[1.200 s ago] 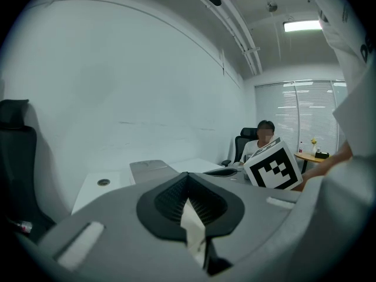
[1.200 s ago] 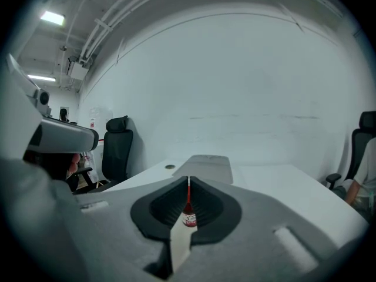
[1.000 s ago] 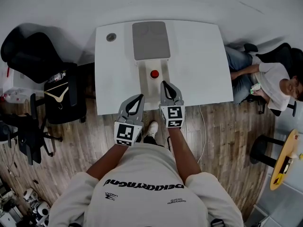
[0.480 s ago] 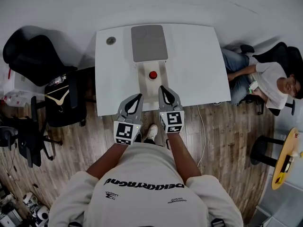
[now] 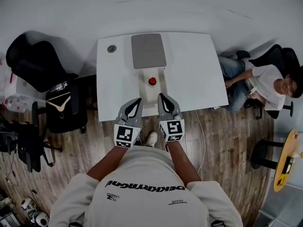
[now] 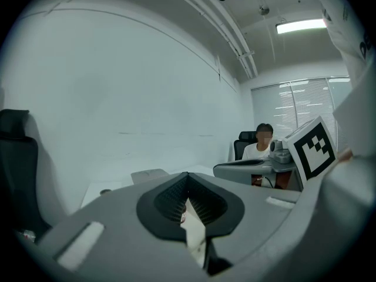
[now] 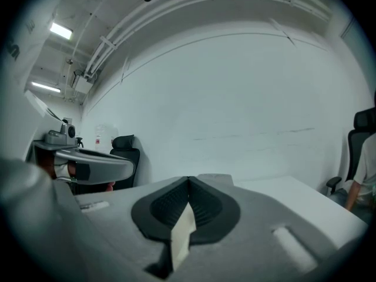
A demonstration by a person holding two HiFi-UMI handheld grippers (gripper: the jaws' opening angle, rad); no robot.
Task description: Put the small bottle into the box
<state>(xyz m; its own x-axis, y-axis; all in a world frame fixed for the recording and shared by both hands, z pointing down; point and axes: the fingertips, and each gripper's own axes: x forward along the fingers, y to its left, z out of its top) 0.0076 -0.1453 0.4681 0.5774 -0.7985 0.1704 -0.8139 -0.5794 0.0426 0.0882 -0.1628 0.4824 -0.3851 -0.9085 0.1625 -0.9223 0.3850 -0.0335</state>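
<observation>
Red cap is all that is shown of the small bottle (image 5: 152,81). It is seen from straight above, with the body hidden beneath it. It is located ahead of both grippers, closer to the line of the right gripper (image 5: 161,95) than to that of the left gripper (image 5: 138,100), and apart from both tips. It is placed within the outline of the pale, elongated box (image 5: 143,92). Whether it is already seated inside or only stood on top cannot be told from above. A grey panel (image 5: 148,51), probably the opened lid, is seen beyond the bottle at the box's far end. Everything is carried on a white table (image 5: 194,74), whose near edge is overlapped by the jaw tips in the head view.

Both grippers: jaws pressed together, ribbed pads met at the tips, nothing pinched. They are held side by side, roughly level, pointed toward the box.

Handling, judged:
- The bottle is expected to be light and rigid, with a small footprint, so it is easily tipped by a glancing touch.
- The round wall is likely slippery under the pads.
- Glass or plastic can't be determined, so a moderate squeeze is advised.
- It is best taken across the body just below the cap, pads opposed on the diameter.
- The cap itself is a fallback if side access is blocked by the box walls.
- The jaws would have to be opened first.
</observation>
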